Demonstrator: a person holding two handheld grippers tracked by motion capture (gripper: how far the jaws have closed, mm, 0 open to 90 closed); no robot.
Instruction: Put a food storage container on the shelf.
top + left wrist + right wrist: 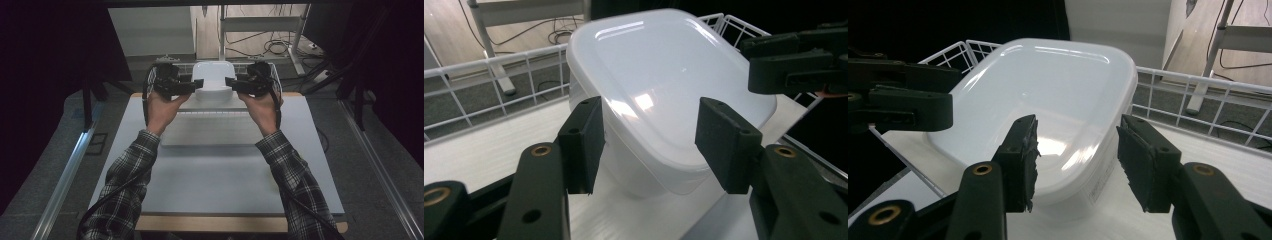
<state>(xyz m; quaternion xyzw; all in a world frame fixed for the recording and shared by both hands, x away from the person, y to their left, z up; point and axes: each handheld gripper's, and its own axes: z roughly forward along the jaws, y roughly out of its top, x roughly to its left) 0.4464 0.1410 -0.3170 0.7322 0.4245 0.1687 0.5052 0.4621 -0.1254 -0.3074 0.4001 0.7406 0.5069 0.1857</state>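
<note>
Two grippers flank one lidded white container [212, 80]; no grip is made yet.

You hold the left gripper [199, 84] and the right gripper [229, 82] at opposite sides of the container, upper centre of the high view, where it sits in a white wire basket [274, 72] at the table's far edge. In the left gripper view your jaws stand apart, the container's near corner between them, and I cannot tell whether the pads touch it. The right gripper view shows the same at the opposite side: jaws apart, the lid [1048, 95] edge between them. The lid appears seated, the container upright. Judged from this, approach is done; closing both grips, lifting out of the basket, and placing are outstanding. The white tray [210, 130] mid-frame stands unused.
</note>
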